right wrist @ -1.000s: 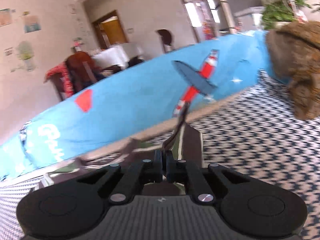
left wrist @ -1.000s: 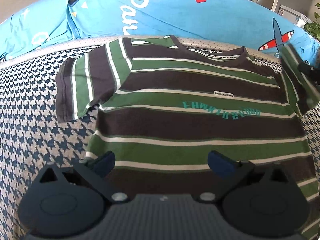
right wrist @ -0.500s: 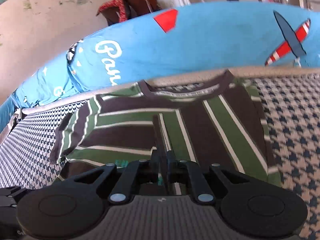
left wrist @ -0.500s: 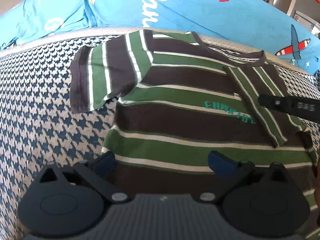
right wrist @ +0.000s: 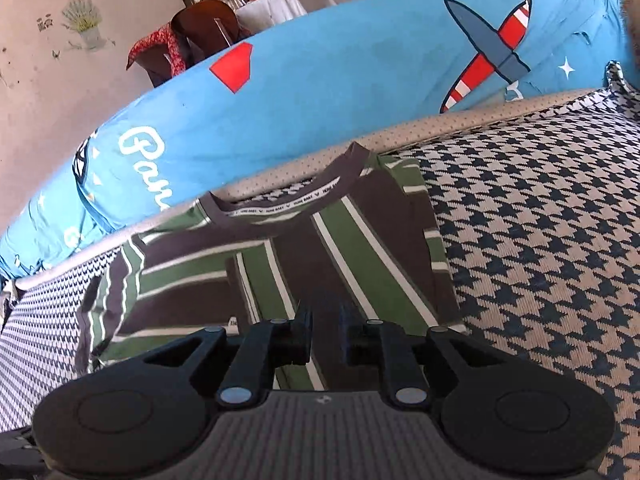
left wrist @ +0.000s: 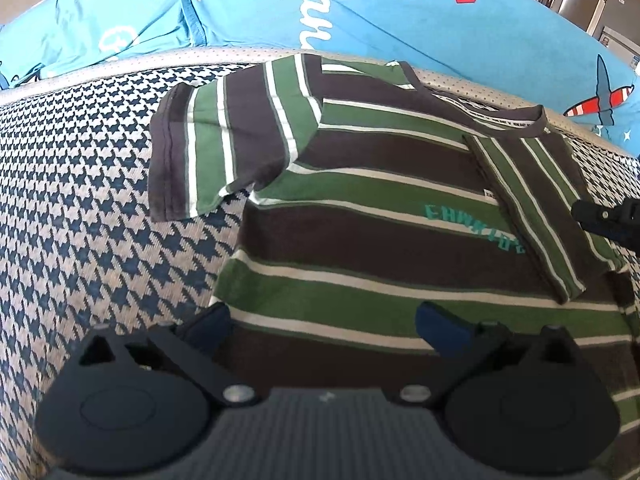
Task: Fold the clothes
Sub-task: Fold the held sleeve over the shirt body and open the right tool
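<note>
Two grippers work over one striped T-shirt that lies flat, front up, on a houndstooth cover, its collar toward a blue printed cushion that runs along the far edge of the cover. Taking the shirt as the landmark: its bands are green, dark brown and white, with teal lettering across the chest. One sleeve lies spread out flat to the side of the body on the cover. The opposite sleeve is folded inward over the chest, its stripes crossing those of the body, and it covers the end of the lettering. The left gripper hangs above the shirt's lower part near the hem, its blue-padded fingers spread wide with nothing between them. The right gripper sits over the folded-in sleeve, beside the shirt's outer edge; its jaws are opening, a narrow gap already showing between the pads, and the sleeve fabric lies beneath that gap rather than pinched in it. In the left wrist view the tip of the right gripper shows as a dark shape at the shirt's side, just past the folded sleeve. Beyond the cushion stand a wall with flower stickers and a chair.
</note>
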